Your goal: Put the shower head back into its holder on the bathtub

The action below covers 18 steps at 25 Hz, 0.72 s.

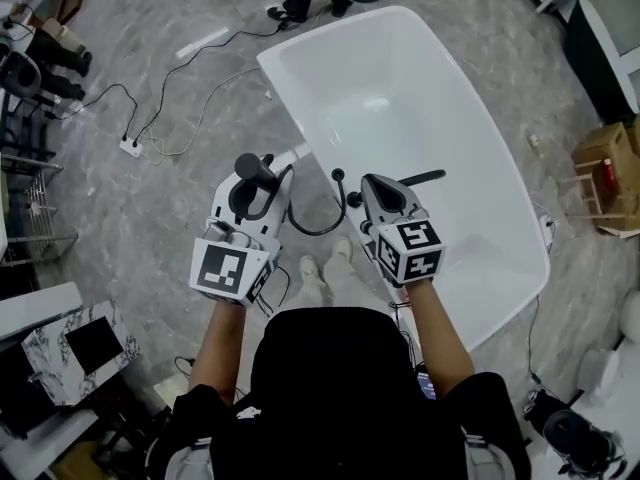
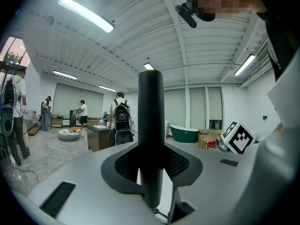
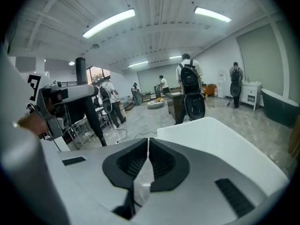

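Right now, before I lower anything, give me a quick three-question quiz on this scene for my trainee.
1. True or false: the left gripper is clamped on the black shower head.
2. The right gripper has its jaws: A) wide apart, B) together with nothing between them, C) shut on a sponge.
3. In the head view, what large white fixture lies just beyond both grippers?

Key: 1 true; 2 B; 3 the bathtub.
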### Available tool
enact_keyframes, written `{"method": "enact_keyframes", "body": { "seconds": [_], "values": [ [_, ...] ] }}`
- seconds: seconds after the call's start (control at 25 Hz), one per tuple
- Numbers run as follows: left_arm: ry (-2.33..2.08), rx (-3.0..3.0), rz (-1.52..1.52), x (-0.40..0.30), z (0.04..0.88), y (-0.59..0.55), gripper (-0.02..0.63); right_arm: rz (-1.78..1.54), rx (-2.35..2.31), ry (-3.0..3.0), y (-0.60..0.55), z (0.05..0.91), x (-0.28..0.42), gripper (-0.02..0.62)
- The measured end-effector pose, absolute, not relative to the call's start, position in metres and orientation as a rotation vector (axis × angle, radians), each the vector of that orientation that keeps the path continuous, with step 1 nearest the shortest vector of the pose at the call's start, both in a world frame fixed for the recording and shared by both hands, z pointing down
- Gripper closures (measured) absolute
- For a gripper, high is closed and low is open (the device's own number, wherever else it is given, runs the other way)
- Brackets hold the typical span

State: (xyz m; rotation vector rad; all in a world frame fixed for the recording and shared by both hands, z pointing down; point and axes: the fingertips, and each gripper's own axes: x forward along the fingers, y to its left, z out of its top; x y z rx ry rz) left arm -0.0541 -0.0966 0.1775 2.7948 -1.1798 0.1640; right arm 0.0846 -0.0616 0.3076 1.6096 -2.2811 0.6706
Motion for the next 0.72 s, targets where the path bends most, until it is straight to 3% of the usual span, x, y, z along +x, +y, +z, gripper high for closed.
{"method": "enact_keyframes", "body": {
  "seconds": [0.72],
  "values": [
    [-1.165, 2.582, 0.331, -0.088, 0.327, -0.094, 0.479, 0.977, 1.375, -2.079, -0.023, 0.475, 0.037, 0.569]
  ]
}}
